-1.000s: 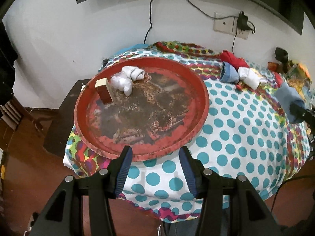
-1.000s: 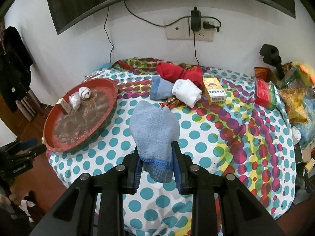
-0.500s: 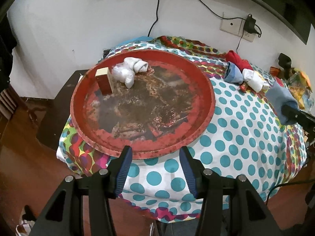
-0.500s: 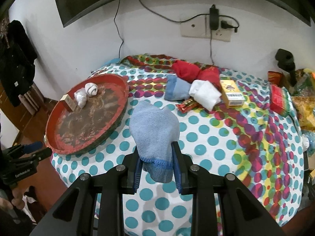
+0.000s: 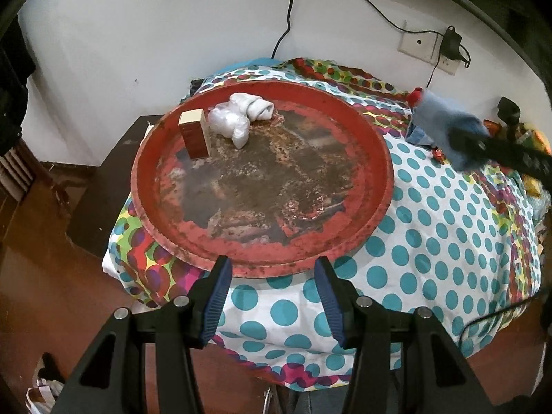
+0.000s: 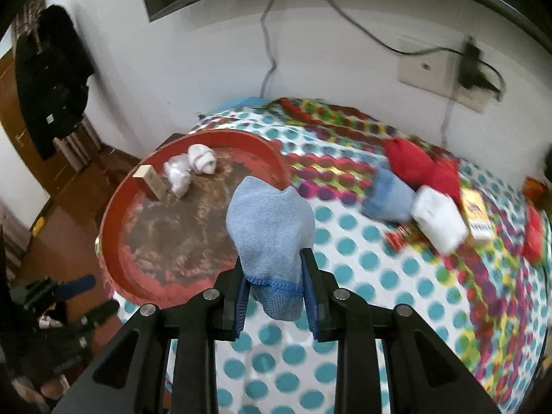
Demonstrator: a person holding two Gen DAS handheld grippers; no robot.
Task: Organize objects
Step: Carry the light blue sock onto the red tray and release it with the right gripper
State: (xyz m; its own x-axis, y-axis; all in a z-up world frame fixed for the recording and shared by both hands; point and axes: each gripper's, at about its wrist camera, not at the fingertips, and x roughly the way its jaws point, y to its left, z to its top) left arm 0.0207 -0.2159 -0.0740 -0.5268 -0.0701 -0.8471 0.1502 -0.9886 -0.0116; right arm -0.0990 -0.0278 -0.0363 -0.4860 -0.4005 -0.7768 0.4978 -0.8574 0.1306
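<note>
Blue sock (image 6: 270, 227) between right jaws

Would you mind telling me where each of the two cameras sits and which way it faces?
Left wrist: sits on the left hand-held gripper, looking steeply down past its open fingers at the red tray; the right hand-held gripper shows at right.
Right wrist: sits on the right hand-held gripper, looking down at the dotted tablecloth; its fingers clamp a light blue sock.
Shared: the tray, the small box and white bundles in it, the sock, the tablecloth.
</note>
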